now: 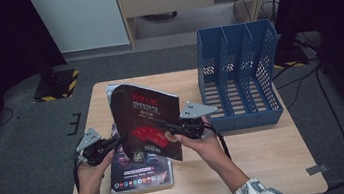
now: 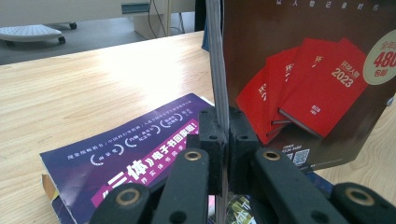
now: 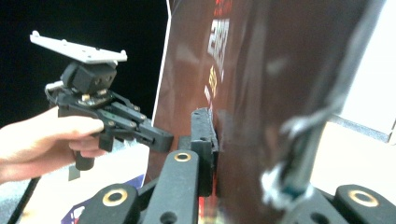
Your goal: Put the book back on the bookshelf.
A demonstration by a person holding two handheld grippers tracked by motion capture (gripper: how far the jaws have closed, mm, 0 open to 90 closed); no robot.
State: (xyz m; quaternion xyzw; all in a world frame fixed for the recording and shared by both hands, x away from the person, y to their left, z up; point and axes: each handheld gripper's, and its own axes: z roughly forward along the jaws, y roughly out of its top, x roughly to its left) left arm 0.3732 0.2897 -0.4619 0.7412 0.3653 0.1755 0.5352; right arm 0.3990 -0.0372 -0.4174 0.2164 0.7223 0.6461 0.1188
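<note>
Above a wooden table (image 1: 269, 160), two hand-held grippers hold a dark magazine (image 1: 145, 123) upright between them.

From the left, the left gripper (image 1: 118, 141) pinches the magazine's near-left edge, jaws pressed tight on its pages; the right gripper (image 1: 166, 124) clamps the right side, steadying it. Held on edge over a purple magazine (image 1: 140, 174) lying flat, it seems readied for a slot of the blue file rack (image 1: 238, 75) at far right.

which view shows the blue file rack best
The high view: the blue file rack stands whole at the table's far right, all open slots visible. In both gripper views the dark magazine held upright blocks that direction.
</note>
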